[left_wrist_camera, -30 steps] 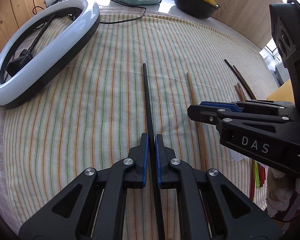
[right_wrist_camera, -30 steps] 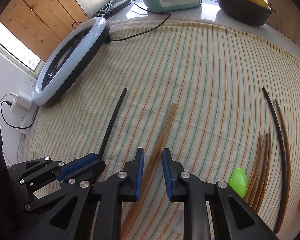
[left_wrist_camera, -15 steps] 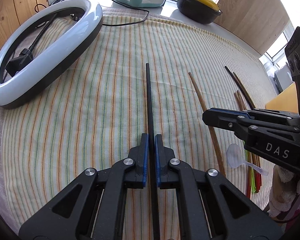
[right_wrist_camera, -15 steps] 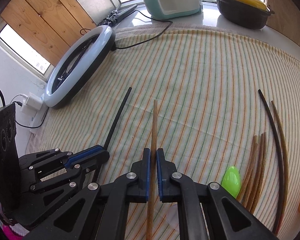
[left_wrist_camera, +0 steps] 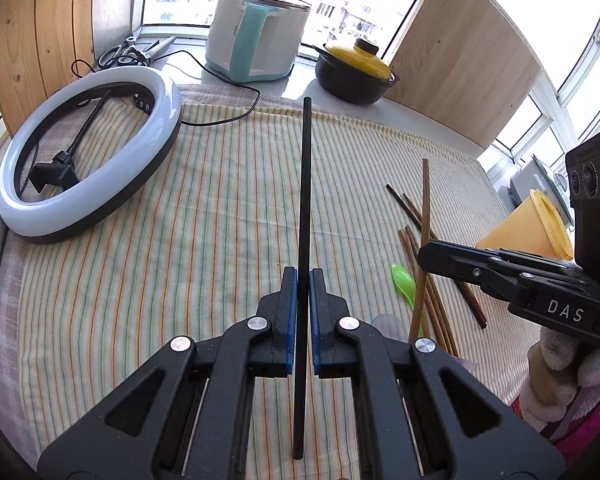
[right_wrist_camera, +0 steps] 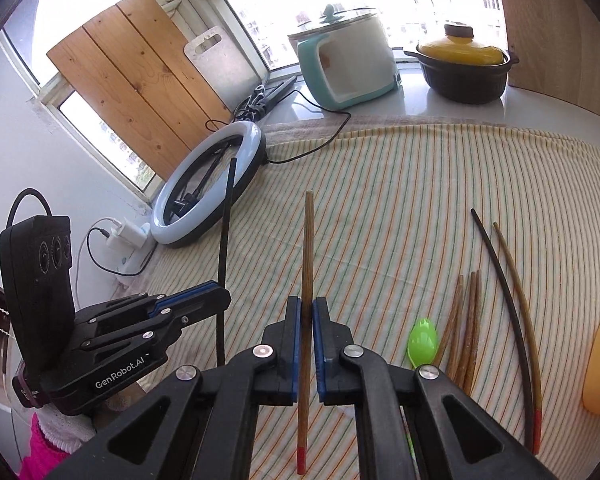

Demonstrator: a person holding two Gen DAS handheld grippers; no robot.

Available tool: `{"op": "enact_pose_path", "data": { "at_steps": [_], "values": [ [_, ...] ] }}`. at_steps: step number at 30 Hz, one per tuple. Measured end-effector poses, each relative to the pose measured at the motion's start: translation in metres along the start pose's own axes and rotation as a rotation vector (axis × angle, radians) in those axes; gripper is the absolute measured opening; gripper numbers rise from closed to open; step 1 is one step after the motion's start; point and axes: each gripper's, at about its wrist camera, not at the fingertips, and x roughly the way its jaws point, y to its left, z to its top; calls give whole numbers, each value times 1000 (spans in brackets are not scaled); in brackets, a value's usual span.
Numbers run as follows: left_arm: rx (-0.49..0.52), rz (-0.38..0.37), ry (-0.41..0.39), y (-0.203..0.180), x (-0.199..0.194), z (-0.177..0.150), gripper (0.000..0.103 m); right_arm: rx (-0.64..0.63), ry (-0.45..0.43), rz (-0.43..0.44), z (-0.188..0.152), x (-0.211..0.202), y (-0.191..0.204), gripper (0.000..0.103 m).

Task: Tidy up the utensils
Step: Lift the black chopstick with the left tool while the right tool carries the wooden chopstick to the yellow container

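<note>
My left gripper (left_wrist_camera: 303, 276) is shut on a black chopstick (left_wrist_camera: 305, 200), lifted off the striped cloth (left_wrist_camera: 180, 248) and pointing away from me. My right gripper (right_wrist_camera: 307, 306) is shut on a brown wooden chopstick (right_wrist_camera: 308, 248) with a red end, also raised above the cloth. In the left wrist view the right gripper (left_wrist_camera: 424, 254) holds that brown chopstick (left_wrist_camera: 425, 192) over a pile of chopsticks (left_wrist_camera: 440, 304). In the right wrist view the left gripper (right_wrist_camera: 220, 296) and its black chopstick (right_wrist_camera: 226, 216) show at left. More chopsticks (right_wrist_camera: 466, 320) and a green spoon (right_wrist_camera: 422, 340) lie at right.
A ring light (left_wrist_camera: 88, 152) lies at the cloth's far left with its cable. A rice cooker (left_wrist_camera: 256, 36) and a black pot with yellow lid (left_wrist_camera: 354, 76) stand on the sill behind. A yellow cup (left_wrist_camera: 532, 228) lies at the right edge. A clear plastic spoon (left_wrist_camera: 388, 322) lies near the green one.
Both grippers have risen from the cloth, each lifting its chopstick. The right gripper closed on the brown chopstick and moved right, toward the pile of chopsticks.
</note>
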Motion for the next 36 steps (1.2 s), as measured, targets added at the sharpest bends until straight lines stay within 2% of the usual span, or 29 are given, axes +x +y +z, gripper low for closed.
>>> {"op": "enact_pose_path", "data": {
  "at_steps": [6,12,20,36],
  "values": [
    [34,-29,-68,-25,-22,5,4,-35,-115,-17,-11,-43,0,3],
    [72,-51,-133,-52,-37,7,4,-92,-220,-70,-21,-79,1,3],
    [126,-79,-166,-86,-46,11,4,-161,-336,-140,-27,-120,4,3],
    [215,-167,-245,-156,-63,29,4,-124,-515,-206,-20,-215,-30,3]
  ]
}}
